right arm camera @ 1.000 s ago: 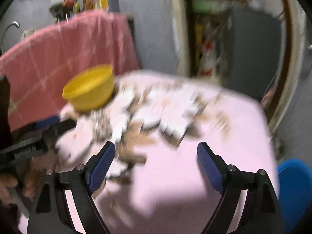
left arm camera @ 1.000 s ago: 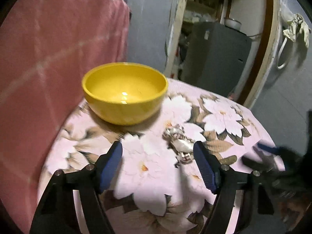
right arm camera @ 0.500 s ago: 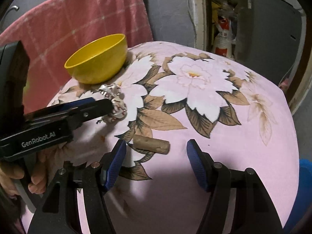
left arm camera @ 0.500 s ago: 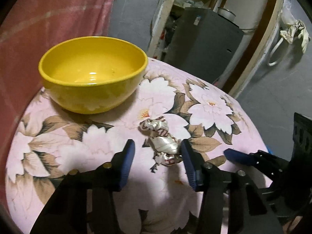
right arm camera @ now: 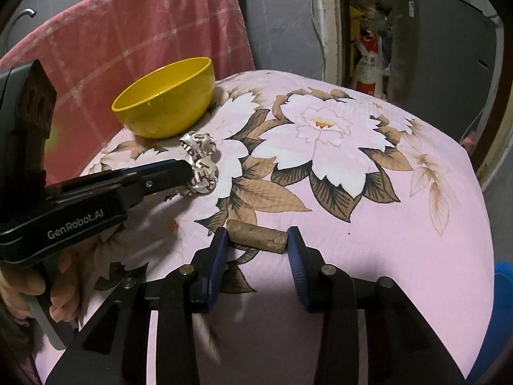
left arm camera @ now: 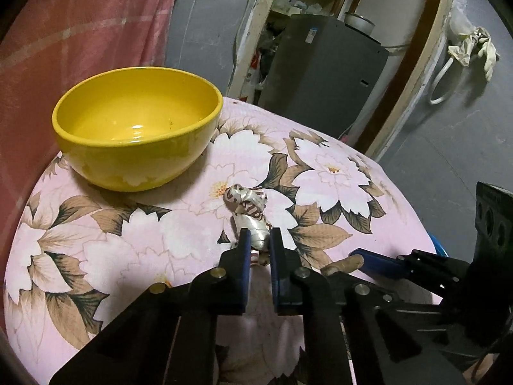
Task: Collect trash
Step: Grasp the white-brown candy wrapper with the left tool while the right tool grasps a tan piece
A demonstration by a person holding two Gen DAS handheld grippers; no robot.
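Your left gripper (left arm camera: 258, 240) pinches the crumpled wrapper (left arm camera: 248, 211) on the floral table (right arm camera: 368, 208), bowl (left arm camera: 138, 125) beyond; your right gripper (right arm camera: 258, 240) is closing around the wood stub (right arm camera: 258, 240) lying crosswise between its pads

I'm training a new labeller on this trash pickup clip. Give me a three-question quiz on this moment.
1. True or false: the yellow bowl holds trash.
2. What is the left gripper shut on? A) crumpled wrapper B) brown stick C) bowl
3. Fill in: the stick lies between the right gripper pads on the ____ cloth.

Key: 1 false; 2 A; 3 floral

The right jaws are closing.
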